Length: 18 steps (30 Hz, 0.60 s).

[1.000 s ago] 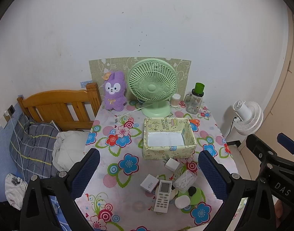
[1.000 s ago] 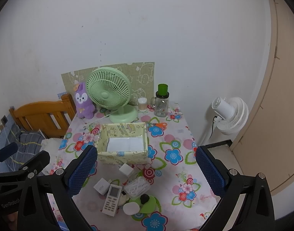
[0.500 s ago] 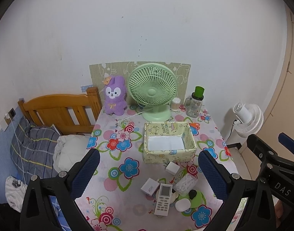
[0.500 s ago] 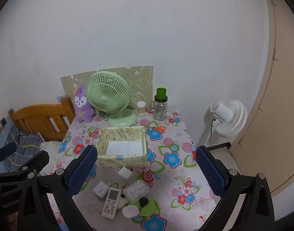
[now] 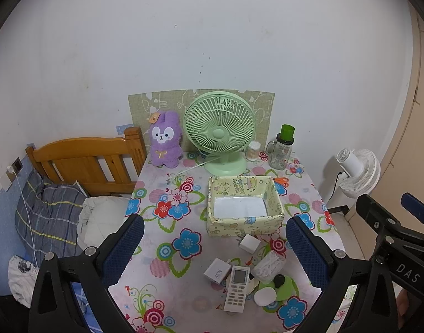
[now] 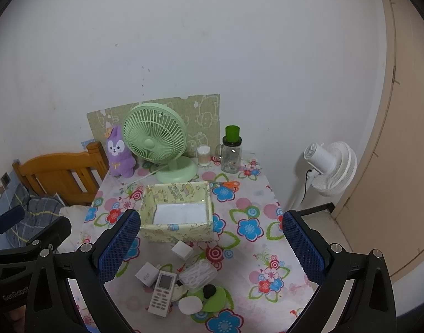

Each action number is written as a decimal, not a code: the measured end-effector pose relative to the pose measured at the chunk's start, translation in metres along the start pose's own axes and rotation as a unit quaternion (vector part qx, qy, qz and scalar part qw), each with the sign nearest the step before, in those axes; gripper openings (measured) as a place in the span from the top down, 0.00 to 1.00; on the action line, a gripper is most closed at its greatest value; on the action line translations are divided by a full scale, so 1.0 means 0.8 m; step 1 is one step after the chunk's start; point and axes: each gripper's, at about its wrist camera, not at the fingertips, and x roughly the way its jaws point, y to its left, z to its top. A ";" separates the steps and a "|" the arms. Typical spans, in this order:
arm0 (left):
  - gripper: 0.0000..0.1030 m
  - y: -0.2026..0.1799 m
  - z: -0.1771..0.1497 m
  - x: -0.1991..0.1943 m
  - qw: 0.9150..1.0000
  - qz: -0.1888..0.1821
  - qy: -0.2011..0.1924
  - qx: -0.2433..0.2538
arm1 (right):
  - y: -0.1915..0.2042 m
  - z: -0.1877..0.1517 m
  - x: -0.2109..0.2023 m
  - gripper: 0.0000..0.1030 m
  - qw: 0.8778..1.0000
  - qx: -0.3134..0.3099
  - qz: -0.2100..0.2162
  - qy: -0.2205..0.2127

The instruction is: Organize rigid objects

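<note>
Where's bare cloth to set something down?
Free: left half of the table, between the box and bed-side edge; also right of the box toward the white fan. Crowded: the remote cluster in front of the box.

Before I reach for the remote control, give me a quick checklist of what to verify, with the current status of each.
1. Left tongs open and empty: ok.
2. Right tongs open and empty: ok.
3. Storage box empty, ready to receive items: ok.
4. Remote control unobstructed from above: ok.
5. Clearance round the remote: not ok, the white charger and clear cotton swab case crowd it.
6. Either tongs already down at the remote: not ok, both hover high above the table.
</note>
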 end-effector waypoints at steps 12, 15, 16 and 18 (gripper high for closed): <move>0.00 0.003 -0.010 0.027 1.000 0.003 0.017 0.003 | 0.001 -0.011 0.022 0.00 1.000 -0.001 0.006 0.006; 0.00 0.002 -0.018 0.043 1.000 0.007 0.028 0.004 | -0.003 -0.020 0.033 0.00 1.000 0.015 0.021 0.007; 0.00 0.003 -0.023 0.048 0.999 0.007 0.032 0.004 | -0.004 -0.023 0.037 0.00 0.999 0.020 0.025 0.008; 0.00 0.003 -0.030 0.057 0.999 0.000 0.039 0.005 | -0.006 -0.030 0.044 0.00 0.999 0.029 0.032 0.009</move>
